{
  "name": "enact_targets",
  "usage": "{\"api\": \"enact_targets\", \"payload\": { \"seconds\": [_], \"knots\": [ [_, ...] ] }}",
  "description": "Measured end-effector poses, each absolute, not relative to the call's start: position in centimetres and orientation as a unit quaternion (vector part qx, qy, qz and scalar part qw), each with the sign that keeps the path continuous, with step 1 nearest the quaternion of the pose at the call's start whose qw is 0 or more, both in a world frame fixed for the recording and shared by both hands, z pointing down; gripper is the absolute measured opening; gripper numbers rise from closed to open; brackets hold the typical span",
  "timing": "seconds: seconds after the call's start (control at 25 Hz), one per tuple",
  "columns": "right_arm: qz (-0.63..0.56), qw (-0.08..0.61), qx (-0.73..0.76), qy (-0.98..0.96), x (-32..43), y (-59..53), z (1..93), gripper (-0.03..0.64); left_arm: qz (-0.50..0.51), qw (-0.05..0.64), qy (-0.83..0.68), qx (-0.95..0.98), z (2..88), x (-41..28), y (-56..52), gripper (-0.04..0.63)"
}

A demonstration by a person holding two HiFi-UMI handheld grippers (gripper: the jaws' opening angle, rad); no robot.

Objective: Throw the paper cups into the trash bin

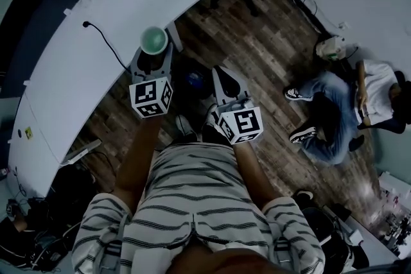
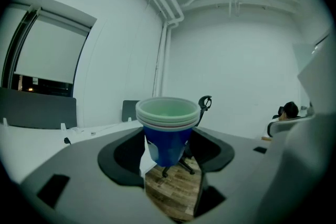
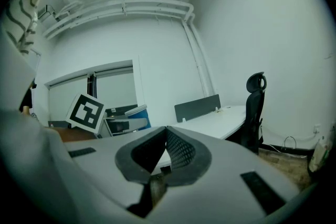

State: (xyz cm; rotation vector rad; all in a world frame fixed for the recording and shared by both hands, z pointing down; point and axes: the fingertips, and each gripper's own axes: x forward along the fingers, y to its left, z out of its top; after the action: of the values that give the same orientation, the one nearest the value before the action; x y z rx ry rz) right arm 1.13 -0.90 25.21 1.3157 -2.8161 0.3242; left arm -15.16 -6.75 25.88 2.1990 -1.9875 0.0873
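While upright, nested blue paper cups [image 2: 168, 131] in left gripper [image 2: 170, 147].

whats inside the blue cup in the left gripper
Stacked rims show another cup nested in the blue cup held by the left gripper. Its inside looks pale green and empty. The outer wall hides how many are nested.

The paper cups [image 1: 154, 39] are held upright, nested one in another, between the jaws of the left gripper [image 1: 153, 56]. They are placed over the floor [image 1: 270, 54], just beside the edge of the bench [image 1: 77, 74], which is spread to the left and far side. The right gripper [image 1: 223, 79] is set just right of the left one, its jaws together on nothing. A seated person [image 1: 347, 106] is seen well apart at the right.
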Motion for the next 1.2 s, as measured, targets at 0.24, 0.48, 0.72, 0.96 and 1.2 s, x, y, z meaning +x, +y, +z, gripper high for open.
{"api": "enact_targets", "payload": {
  "seconds": [0.24, 0.48, 0.72, 0.96, 1.2],
  "knots": [
    [0.094, -0.002, 0.428, -0.899, 1.7, -1.2, 24.4, 0.009, 0.027, 0.08, -0.65, 0.755, 25.0, -13.2, -5.3, 0.285],
    [0.085, -0.006, 0.433, -0.897, 2.1, -1.3, 23.7, 0.008, 0.022, 0.091, -0.645, 0.759, 24.9, -12.8, -4.3, 0.285],
    [0.077, -0.005, 0.438, -0.896, 2.3, -1.5, 23.5, 0.008, 0.024, 0.092, -0.636, 0.766, 25.2, -12.0, -3.4, 0.285],
    [0.082, -0.001, 0.444, -0.892, 2.5, -1.8, 23.8, 0.008, 0.036, 0.101, -0.624, 0.774, 26.4, -10.9, -2.6, 0.285],
    [0.096, 0.012, 0.448, -0.889, 2.6, -1.6, 25.0, 0.009, 0.049, 0.114, -0.614, 0.779, 27.5, -10.1, -2.0, 0.285]
  ]
}}
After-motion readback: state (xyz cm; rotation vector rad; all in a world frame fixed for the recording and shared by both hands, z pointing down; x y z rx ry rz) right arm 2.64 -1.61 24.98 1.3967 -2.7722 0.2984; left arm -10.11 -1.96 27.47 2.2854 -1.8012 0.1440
